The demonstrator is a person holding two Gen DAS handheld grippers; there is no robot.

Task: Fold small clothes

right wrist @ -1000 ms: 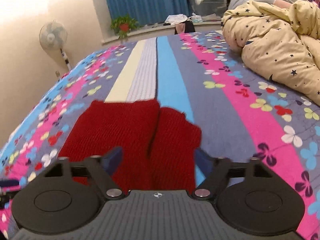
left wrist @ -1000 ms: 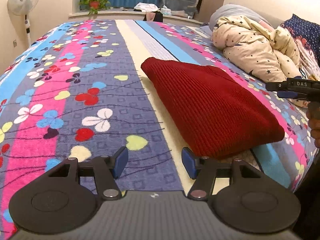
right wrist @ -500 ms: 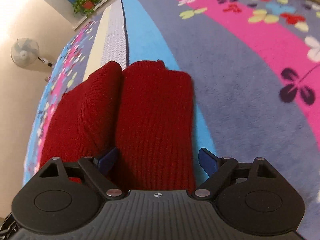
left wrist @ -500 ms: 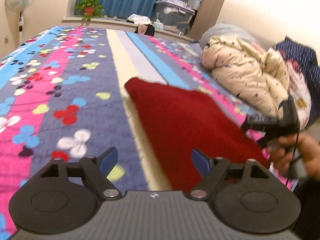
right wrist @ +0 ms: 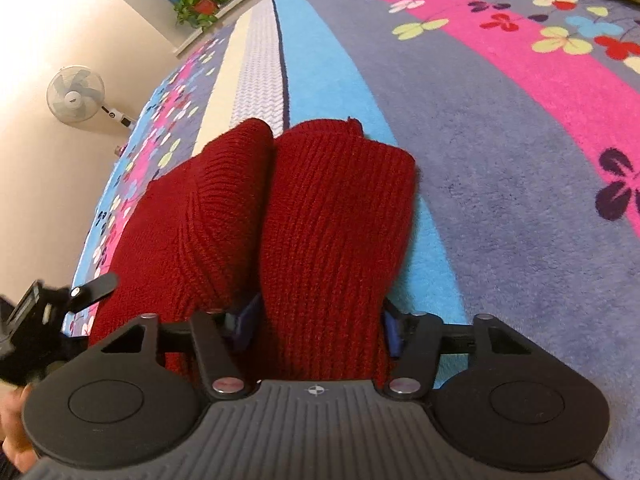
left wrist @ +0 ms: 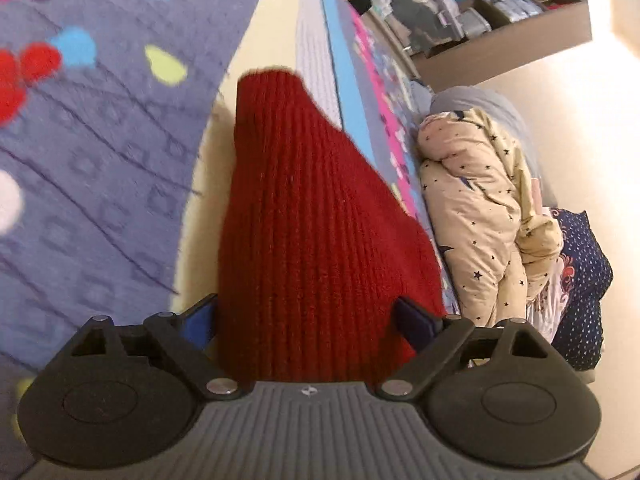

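1 folded dark-red rib-knit garment [left wrist: 316, 216] lies on the bed, and both grippers sit at its near end. In the left wrist view the left gripper [left wrist: 306, 320] stands spread wide, its jaws having just been opening; the knit fills the gap between its 2 blue pads [left wrist: 200, 318], but the pads look just clear of the cloth, so it reads as released, though the garment's near edge is hidden under the gripper body. In the right wrist view the right gripper [right wrist: 318, 324] has just been narrowing its jaws, and its 2 blue pads [right wrist: 248, 314] press into the sides of the right-hand fold, grasping the garment [right wrist: 332, 220]. That view shows 2 rounded, thick ribbed folds side by side with a deep crease between them. At its left edge part of the other gripper [right wrist: 48, 308] shows, blurred, with a bit of a hand [right wrist: 14, 432] cut off below.

The bed's plush blanket [right wrist: 500, 140] has grey, blue, pink and cream stripes scattered with clover-like flowers. Farther off are 1 bunched cream duvet with dark stars [left wrist: 480, 220], 1 navy dotted pillow [left wrist: 580, 280], 1 white standing fan [right wrist: 76, 94] and 1 potted plant [right wrist: 204, 2] on the sill.
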